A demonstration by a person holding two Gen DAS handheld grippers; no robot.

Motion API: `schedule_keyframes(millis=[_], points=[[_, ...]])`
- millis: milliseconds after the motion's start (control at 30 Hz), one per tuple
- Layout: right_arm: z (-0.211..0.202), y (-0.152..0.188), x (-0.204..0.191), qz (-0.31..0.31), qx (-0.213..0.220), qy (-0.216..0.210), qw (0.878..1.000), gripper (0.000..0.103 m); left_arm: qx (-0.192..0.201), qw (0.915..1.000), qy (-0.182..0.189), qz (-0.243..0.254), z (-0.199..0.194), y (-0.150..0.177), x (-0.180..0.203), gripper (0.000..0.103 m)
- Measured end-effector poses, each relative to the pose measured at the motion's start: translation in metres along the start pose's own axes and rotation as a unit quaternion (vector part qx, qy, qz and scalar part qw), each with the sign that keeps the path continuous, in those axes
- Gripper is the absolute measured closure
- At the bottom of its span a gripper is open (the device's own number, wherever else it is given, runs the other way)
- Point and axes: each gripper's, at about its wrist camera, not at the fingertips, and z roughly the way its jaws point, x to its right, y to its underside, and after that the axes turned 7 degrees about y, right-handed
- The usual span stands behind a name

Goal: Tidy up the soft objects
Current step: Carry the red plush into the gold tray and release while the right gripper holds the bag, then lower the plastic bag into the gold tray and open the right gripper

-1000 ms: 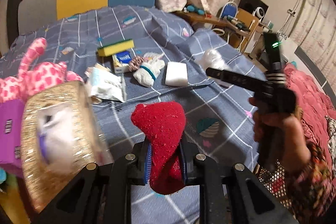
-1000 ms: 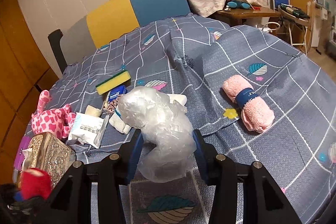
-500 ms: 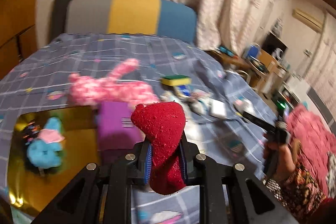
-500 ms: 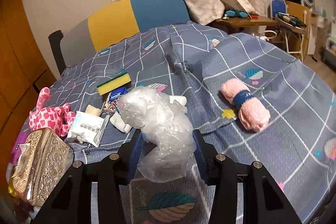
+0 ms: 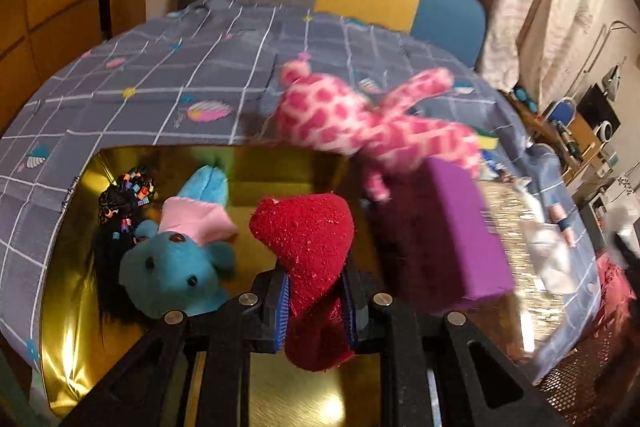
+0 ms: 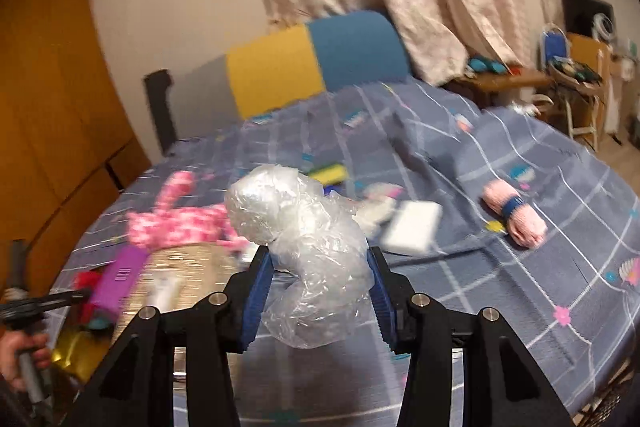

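My left gripper point(image 5: 314, 301) is shut on a red fuzzy sock point(image 5: 310, 239) and holds it over an open gold box point(image 5: 80, 327). In the box lie a blue plush bear point(image 5: 172, 267) with a pink piece and a dark beaded thing point(image 5: 124, 195). My right gripper point(image 6: 316, 291) is shut on a crumpled clear plastic bag point(image 6: 304, 239) above the bed. A pink spotted plush toy point(image 5: 376, 123) lies behind the box; it also shows in the right wrist view point(image 6: 180, 223).
A purple box point(image 5: 448, 231) and a glittery gold tissue box point(image 5: 532, 227) stand right of the gold box. On the bedspread lie a white sponge point(image 6: 412, 227), a rolled pink towel point(image 6: 514, 215) and a yellow-green sponge point(image 6: 328, 173). A colour-block headboard point(image 6: 312, 59) stands behind.
My left gripper has swung left with the red sock, from over the bedspread to over the open gold box. My right gripper has risen and turned left with the plastic bag.
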Motion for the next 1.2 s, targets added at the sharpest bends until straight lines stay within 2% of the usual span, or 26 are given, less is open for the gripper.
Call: schedule_keyframes(millis=[167, 367, 600, 633, 800, 1000, 1100, 1200], points=[[-0.028, -0.004, -0.068, -0.019, 0.017, -0.057, 0.998, 0.055, -0.03, 0.9993, -0.015, -0.015, 0.032, -0.007, -0.029, 0.083], [-0.032, 0.005, -0.142, -0.046, 0.006, -0.108, 0.993, 0.055, -0.042, 0.9986, -0.016, -0.027, 0.056, -0.024, -0.047, 0.081], [-0.019, 0.034, -0.209, -0.079, -0.03, -0.145, 0.986, 0.055, -0.037, 0.9988, -0.022, -0.023, 0.066, -0.034, -0.056, 0.061], [-0.015, 0.038, -0.216, -0.081, -0.037, -0.148, 0.985, 0.055, -0.037, 0.9989, -0.019, -0.022, 0.065, -0.035, -0.056, 0.061], [0.002, 0.057, -0.249, -0.099, -0.069, -0.161, 0.979, 0.055, -0.023, 0.9986, 0.014, -0.044, 0.047, -0.031, -0.065, 0.06], [0.023, 0.074, -0.28, -0.115, -0.101, -0.157, 0.976, 0.055, 0.025, 0.9932, 0.069, -0.091, 0.0, -0.021, -0.084, 0.06], [0.04, 0.08, -0.293, -0.111, -0.122, -0.151, 0.975, 0.055, 0.053, 0.9919, 0.054, -0.102, -0.026, -0.014, -0.095, 0.06], [0.058, 0.084, -0.31, -0.113, -0.141, -0.147, 0.973, 0.055, 0.071, 0.9921, 0.015, -0.102, -0.047, -0.005, -0.108, 0.06]])
